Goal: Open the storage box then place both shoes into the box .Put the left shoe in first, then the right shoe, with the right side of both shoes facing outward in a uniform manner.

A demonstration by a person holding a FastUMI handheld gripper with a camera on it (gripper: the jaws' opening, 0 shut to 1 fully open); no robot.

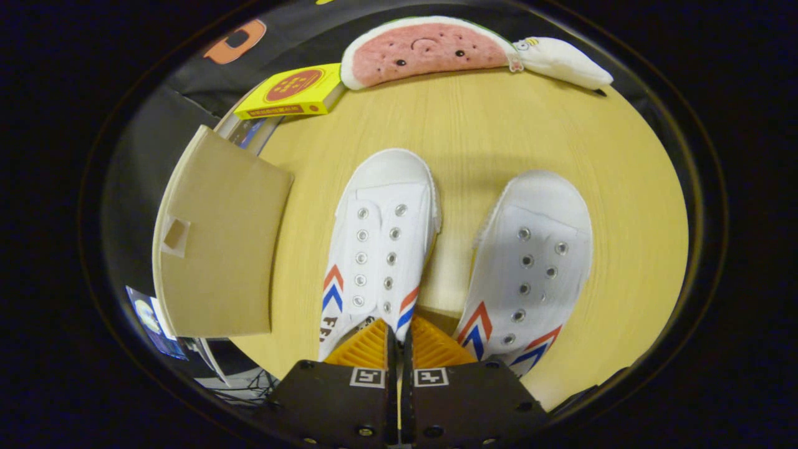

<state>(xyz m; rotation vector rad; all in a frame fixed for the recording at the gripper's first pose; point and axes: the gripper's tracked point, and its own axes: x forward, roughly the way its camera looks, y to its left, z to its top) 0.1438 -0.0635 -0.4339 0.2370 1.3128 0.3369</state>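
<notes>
Tongs point(399, 349) are pretty much clenched right now, the two fingers pressed nearly together with just a sliver of a gap, and they sit over the inner heel edge of the left-hand shoe point(380, 243). Something thin could be pinched in there, maybe the collar of that shoe, but honestly I can't tell, so I'm calling them closed and not claiming a grab.

Both shoes are on the wooden table point(499, 131), toes pointing away from the fingers. The other shoe point(530, 262) is just beside the first, off to the right, with a strip of bare table between them. The storage box point(218, 237) is the brown cardboard thing to the left of the shoes, and what faces us looks like a flat panel with a little cut-out tab. Lid or side wall, I can't say, and I can't tell if it's open either.

What could go wrong, my guess:
- If the box isn't open yet, lifting a shoe now means nowhere to put it.
- A pinch on just the thin collar is a weak hold, so the shoe could swing or slip out mid-carry.
- Mixing up left and right is easy, they're near twins with the same red and blue chevrons. Wrong one first breaks the order.
- Swinging left could clip the box panel and shove it toward the yellow packet point(290, 93).

The watermelon plush point(430, 50) and white plush point(564, 62) sit well beyond the toes, no trouble there.
</notes>
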